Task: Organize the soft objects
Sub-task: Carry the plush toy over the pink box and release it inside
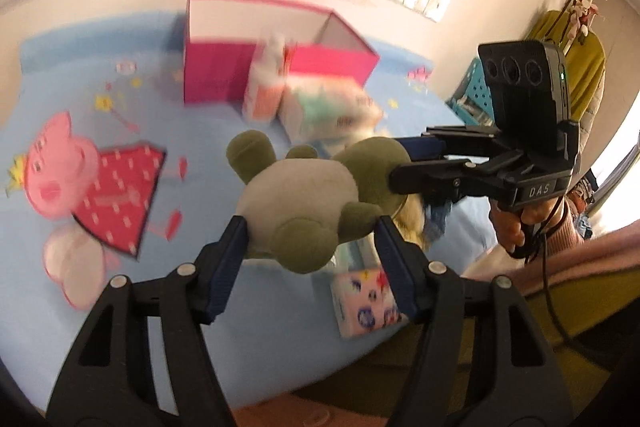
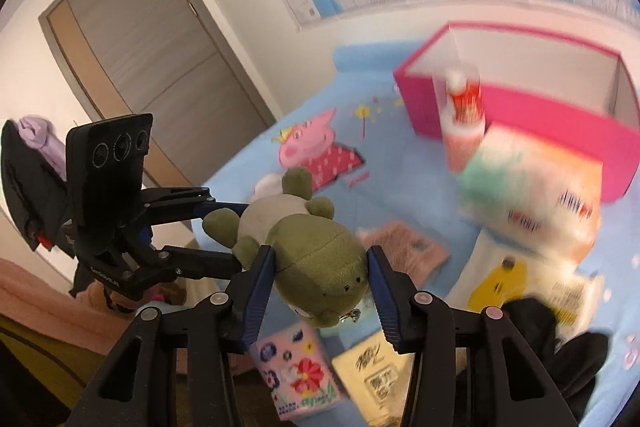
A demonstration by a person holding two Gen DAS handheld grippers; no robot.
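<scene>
The left gripper (image 1: pixel 312 227) clamps the green plush frog (image 1: pixel 304 195) at its belly; the right gripper (image 2: pixel 320 267) squeezes its head, carried above the blue bed (image 1: pixel 240 347); next, seemingly, move it into the pink box (image 2: pixel 520 115) and let go.

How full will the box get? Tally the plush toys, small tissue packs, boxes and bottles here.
Plush toy: 1
Small tissue packs: 2, floral pack and yellow pack
Pink box: 1
Bottle: 1
Total: 5
</scene>
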